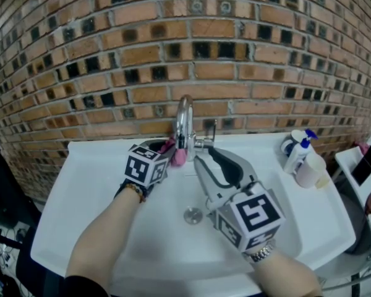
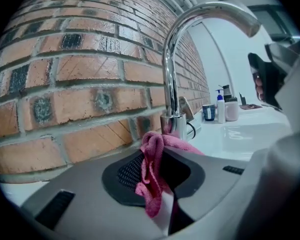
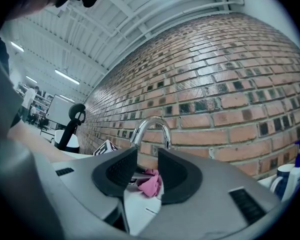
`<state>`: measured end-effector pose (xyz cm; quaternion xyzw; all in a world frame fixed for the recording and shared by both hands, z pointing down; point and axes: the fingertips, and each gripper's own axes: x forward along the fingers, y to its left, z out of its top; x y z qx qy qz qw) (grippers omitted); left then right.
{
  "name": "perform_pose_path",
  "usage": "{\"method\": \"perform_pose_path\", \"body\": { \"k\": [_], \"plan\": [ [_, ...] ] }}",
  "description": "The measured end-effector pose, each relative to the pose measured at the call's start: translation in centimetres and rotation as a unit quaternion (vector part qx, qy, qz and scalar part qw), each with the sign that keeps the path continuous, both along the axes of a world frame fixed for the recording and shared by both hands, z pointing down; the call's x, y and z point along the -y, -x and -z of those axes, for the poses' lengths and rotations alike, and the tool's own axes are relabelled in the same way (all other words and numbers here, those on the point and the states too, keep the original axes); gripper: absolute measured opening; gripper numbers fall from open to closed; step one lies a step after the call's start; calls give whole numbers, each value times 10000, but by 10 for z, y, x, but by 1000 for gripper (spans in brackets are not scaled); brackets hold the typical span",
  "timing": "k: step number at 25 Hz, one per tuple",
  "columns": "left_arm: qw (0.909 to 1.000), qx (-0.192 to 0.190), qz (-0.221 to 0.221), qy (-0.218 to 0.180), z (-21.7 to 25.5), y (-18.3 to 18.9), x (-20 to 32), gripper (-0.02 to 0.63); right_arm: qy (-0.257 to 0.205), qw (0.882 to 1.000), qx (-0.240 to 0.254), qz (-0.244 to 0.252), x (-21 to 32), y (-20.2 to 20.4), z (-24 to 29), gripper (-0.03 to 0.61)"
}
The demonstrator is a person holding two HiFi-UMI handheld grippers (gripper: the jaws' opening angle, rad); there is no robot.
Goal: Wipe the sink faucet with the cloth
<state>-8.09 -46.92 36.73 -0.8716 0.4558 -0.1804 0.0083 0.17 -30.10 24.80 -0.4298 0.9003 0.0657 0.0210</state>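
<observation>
Item one, brick wall [image 1: 173, 54]: red-brown courses with dark inset squares, filling the background. Item two, sink [image 1: 99, 184]: a white basin set against that wall, with a round metal drain [image 1: 193, 215] in its floor. Item three, faucet [image 1: 184, 119]: polished chrome, a tall gooseneck arching over the basin from the back rim. Item four, my right gripper [image 1: 205, 155]: level and aimed at the faucet, its jaws a narrow gap apart with nothing between the pads. Item five, my left gripper [image 1: 167, 150]: jaws pinching the cloth [image 1: 178, 155]. The cloth is pink and nubby, bunched into a crumpled fold at the foot of the faucet, on its left side in the head view. I cannot tell whether it presses the metal. Item six, at the basin's right end: a white bottle [image 1: 297, 150] with a blue top and a pale cup [image 1: 310, 171]. Only the head view shows the drain. Only the left gripper view shows the cloth's weave up close, hanging down between my pads. Only the right gripper view shows a ribbed white ceiling [image 3: 140, 19] with strip lights and a dark chair [image 3: 76, 119] far off.
</observation>
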Motion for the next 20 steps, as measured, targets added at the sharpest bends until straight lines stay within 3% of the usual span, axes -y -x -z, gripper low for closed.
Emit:
{"method": "perform_pose_path", "body": {
  "k": [20],
  "plan": [
    [9997, -149, -173, 88, -1, -15, -32, 81, 83, 9999, 66, -123, 6, -7, -4, 135]
  ]
}}
